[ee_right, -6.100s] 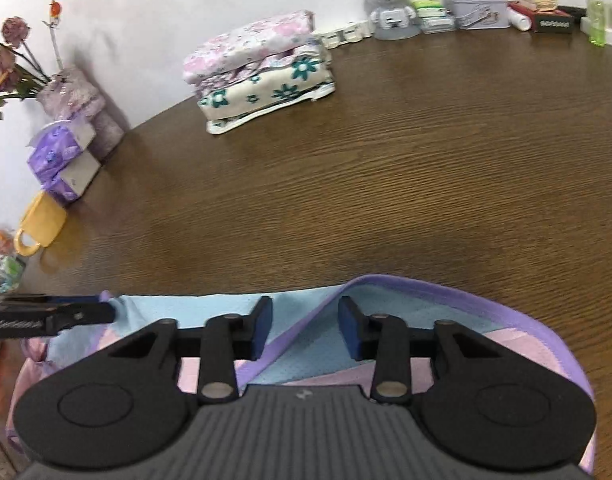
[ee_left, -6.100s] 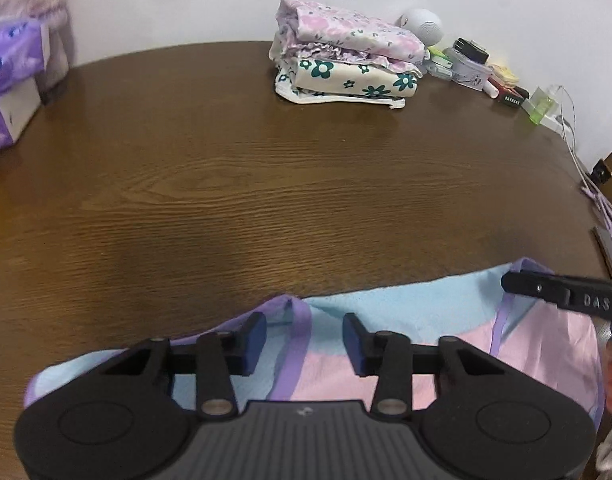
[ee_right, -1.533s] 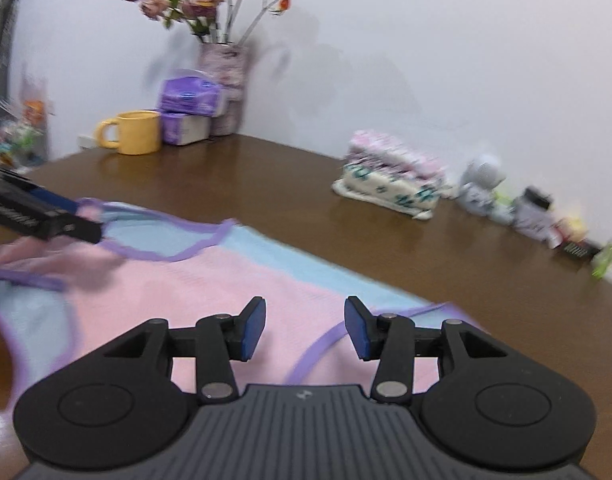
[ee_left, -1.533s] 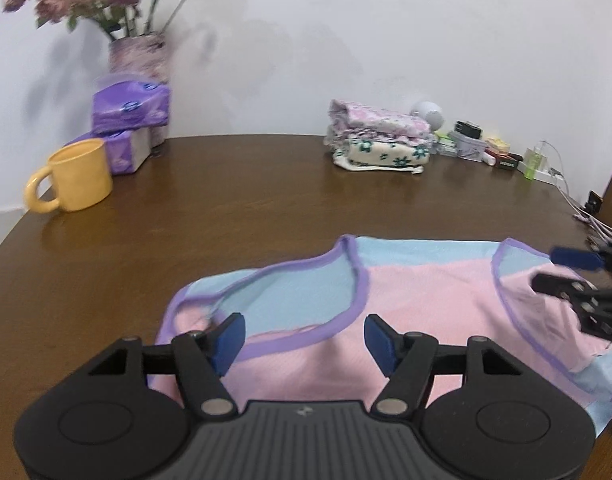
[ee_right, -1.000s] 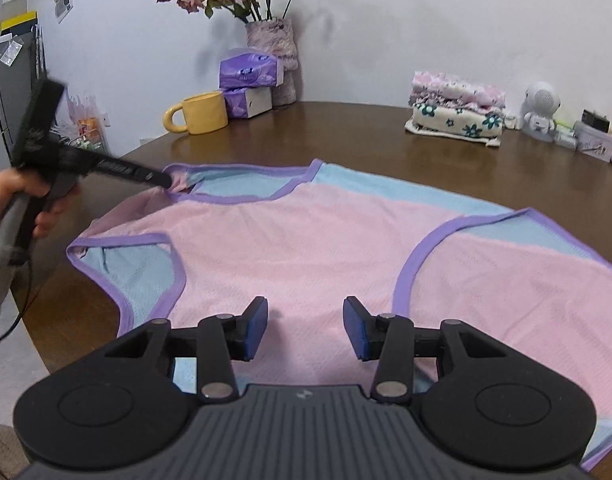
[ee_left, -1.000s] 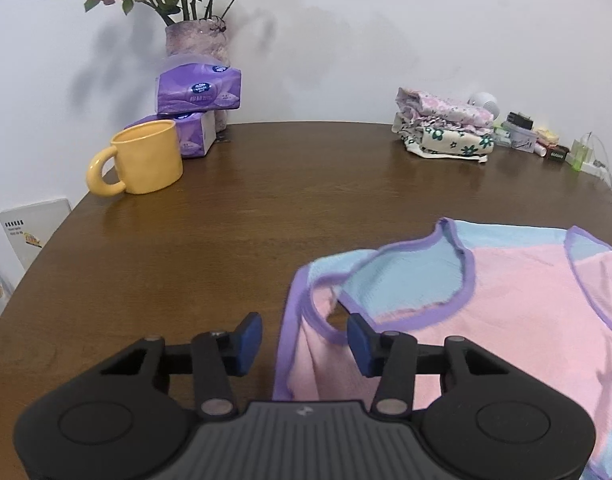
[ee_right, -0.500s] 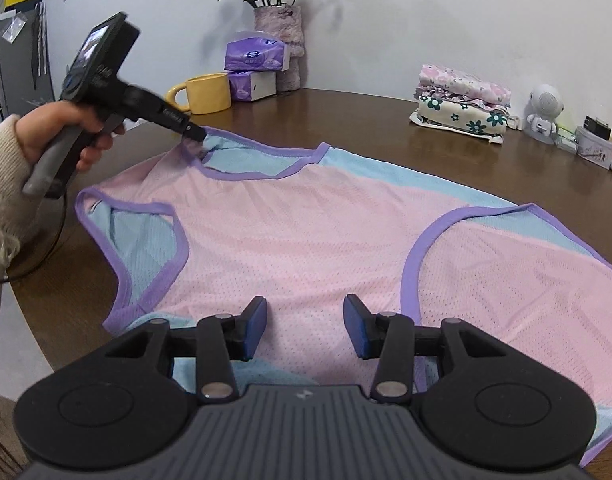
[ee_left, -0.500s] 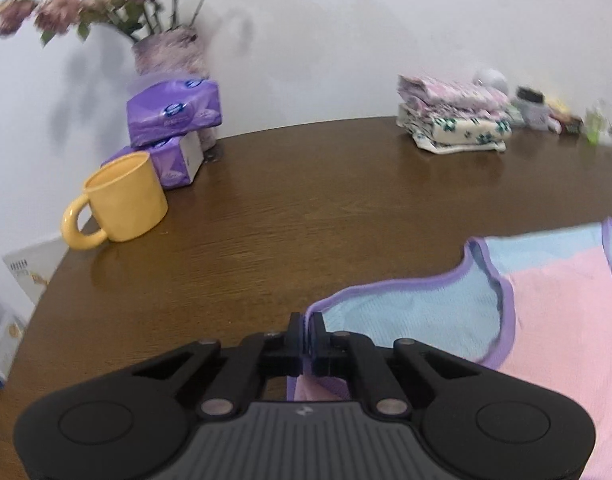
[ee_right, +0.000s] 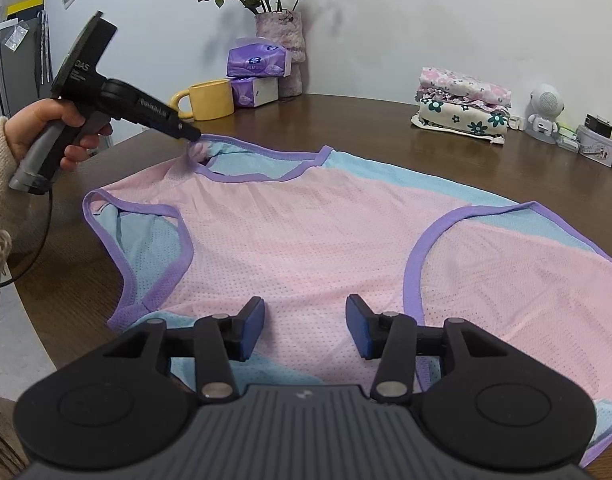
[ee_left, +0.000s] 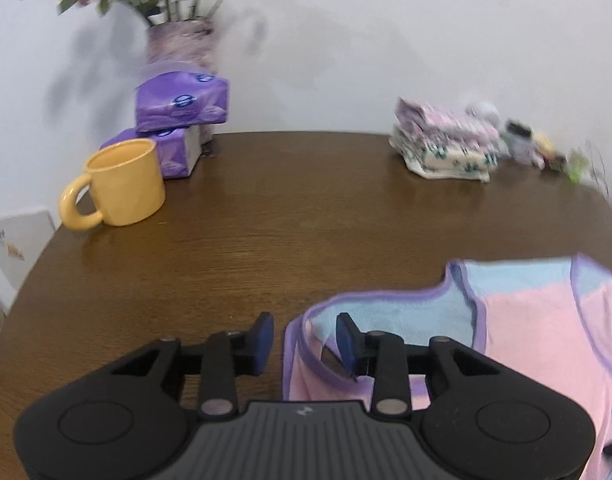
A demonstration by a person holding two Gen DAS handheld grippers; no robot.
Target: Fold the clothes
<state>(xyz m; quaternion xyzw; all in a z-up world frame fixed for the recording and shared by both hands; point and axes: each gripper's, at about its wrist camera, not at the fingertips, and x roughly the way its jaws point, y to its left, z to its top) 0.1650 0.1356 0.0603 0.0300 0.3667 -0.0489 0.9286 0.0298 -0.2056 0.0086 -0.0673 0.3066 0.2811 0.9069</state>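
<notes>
In the left wrist view, the left gripper (ee_left: 304,338) sits low at 6 o'clock with its jaws parted, one blue pad (ee_left: 347,342) tucked inside the loop of the vest's (ee_left: 537,320) purple-edged shoulder strap, the other on bare table (ee_left: 266,220); nothing is clamped. Half a second ago these jaws were pressed together on that strap, so the fabric has just been let go. The yellow mug (ee_left: 118,188) stands at 10 o'clock and a stack of folded clothes (ee_left: 445,150) at 1 o'clock. In the right wrist view, the right gripper (ee_right: 305,328) hovers at 6 o'clock, jaws apart and empty over the pink mesh, as it did a moment ago. The vest (ee_right: 325,240) lies spread flat across the table's near half, unfolded, its strap bunched at the left gripper's (ee_right: 186,132) tip near 10 o'clock. I judge this to be the smoothing-out stage; a fold next would call for gripping an edge and carrying it across.
</notes>
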